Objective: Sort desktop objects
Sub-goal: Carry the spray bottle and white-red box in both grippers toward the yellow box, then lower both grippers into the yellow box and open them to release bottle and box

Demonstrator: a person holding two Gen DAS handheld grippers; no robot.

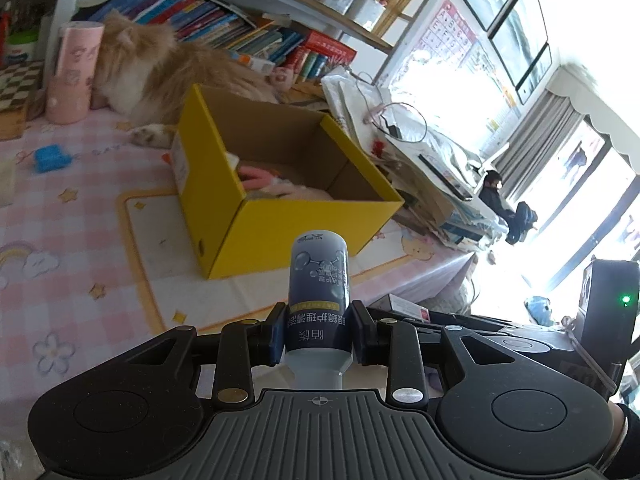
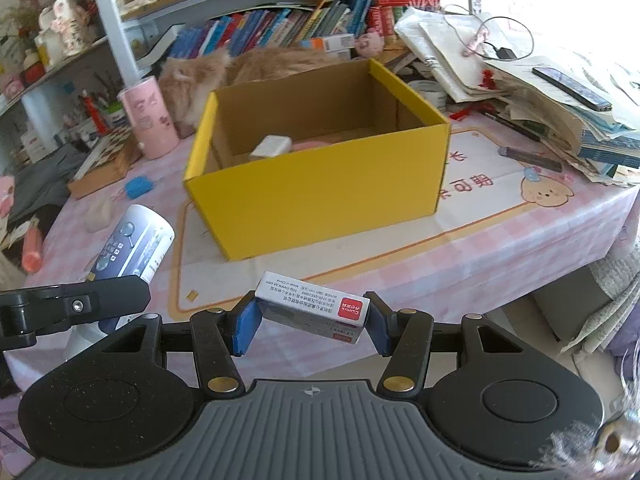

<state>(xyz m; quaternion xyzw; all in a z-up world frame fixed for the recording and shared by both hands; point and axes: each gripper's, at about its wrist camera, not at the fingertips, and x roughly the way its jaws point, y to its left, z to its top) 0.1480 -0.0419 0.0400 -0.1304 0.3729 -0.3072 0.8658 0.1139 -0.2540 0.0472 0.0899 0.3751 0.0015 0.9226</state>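
Observation:
My left gripper (image 1: 319,334) is shut on a dark blue bottle (image 1: 319,280) with white Chinese text, held above the table in front of the open yellow cardboard box (image 1: 280,216). The bottle also shows at the left of the right wrist view (image 2: 132,242). My right gripper (image 2: 310,320) is shut on a small white and red carton (image 2: 312,306), held tilted above the table, in front of the yellow box (image 2: 320,184). Inside the box lie a small white item (image 2: 272,146) and something pink.
An orange cat (image 2: 248,68) lies behind the box, by a pink cylinder (image 2: 150,120). A stack of papers and books with a phone (image 2: 572,88) stands at the right. A small blue item (image 2: 138,186) lies left. Bookshelves stand behind.

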